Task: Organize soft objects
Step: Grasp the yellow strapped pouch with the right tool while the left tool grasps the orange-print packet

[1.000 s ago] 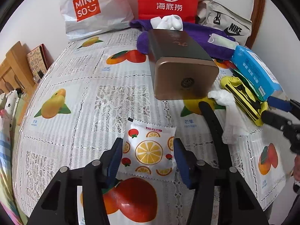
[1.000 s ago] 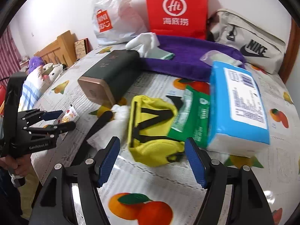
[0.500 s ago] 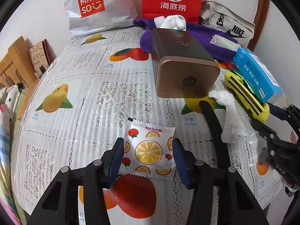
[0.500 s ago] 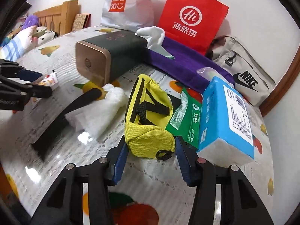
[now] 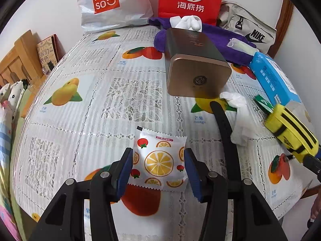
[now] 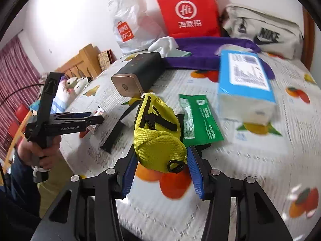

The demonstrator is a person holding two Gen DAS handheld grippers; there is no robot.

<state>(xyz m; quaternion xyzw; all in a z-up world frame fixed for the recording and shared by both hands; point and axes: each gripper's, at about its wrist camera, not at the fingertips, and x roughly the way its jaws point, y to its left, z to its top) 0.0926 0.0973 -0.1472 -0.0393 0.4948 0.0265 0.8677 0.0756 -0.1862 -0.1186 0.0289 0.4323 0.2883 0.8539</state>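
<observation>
The right gripper (image 6: 160, 168) is clamped on the yellow pouch (image 6: 158, 136), whose long axis runs away toward 12 o'clock, lifted off the table (image 6: 250, 160). The left gripper (image 5: 158, 170) pinches the fruit-print sachet (image 5: 159, 158) by its side edges. At 11 o'clock from the pouch lies the tissue box (image 6: 138, 74), tissue spilling from its far end. Whether the bags behind hold anything, I cannot tell.

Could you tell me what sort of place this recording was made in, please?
Most likely a home bedroom. A table under a fruit-print cloth stands against a white wall, with a wooden bed frame and soft toys beside it and shopping bags at the back.
</observation>
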